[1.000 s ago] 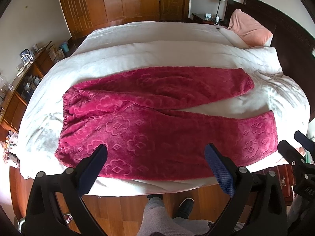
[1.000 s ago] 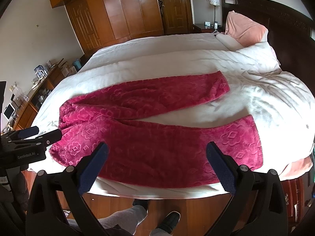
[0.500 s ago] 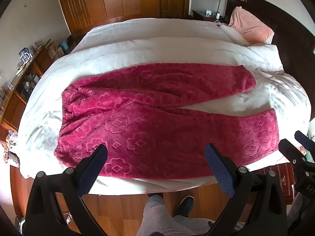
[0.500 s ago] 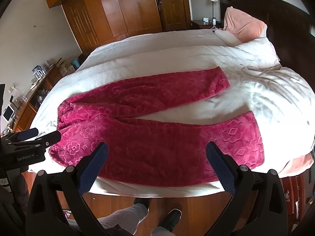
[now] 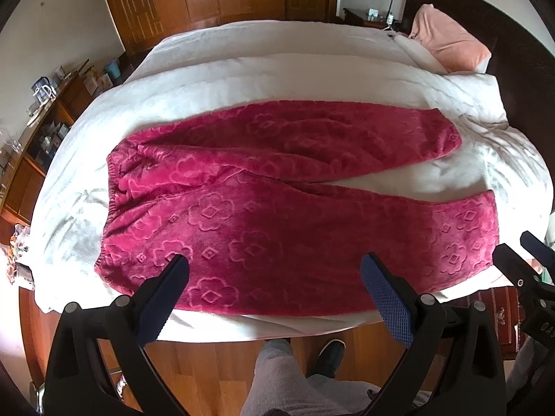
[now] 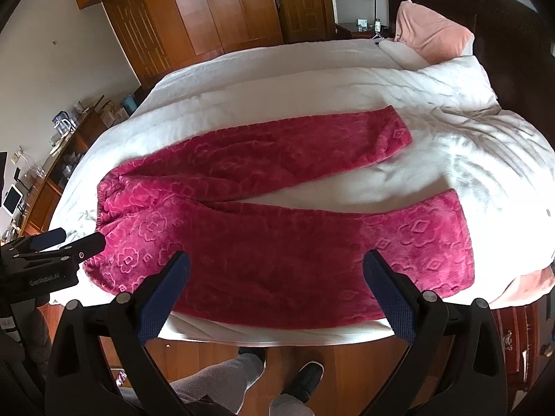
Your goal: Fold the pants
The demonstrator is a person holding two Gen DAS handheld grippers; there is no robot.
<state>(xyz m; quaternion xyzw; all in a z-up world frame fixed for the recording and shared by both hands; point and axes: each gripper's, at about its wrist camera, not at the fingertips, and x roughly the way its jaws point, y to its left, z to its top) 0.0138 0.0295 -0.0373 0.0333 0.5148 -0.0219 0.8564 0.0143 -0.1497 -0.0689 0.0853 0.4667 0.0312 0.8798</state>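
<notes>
pants (image 5: 277, 201) flat on white bed (image 5: 277, 69), waistband left, legs splayed right. left gripper (image 5: 274, 277) jaws wide, empty, above near leg. right gripper (image 6: 275, 274) same, wide, empty. right view only: monitor (image 6: 12, 198) far left, "genrobot.ai" on left gripper body. left view only: kettle (image 5: 43, 87).

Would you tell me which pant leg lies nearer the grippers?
The lower leg, along the bed's near edge; the other leg angles away toward the pillow.
</notes>
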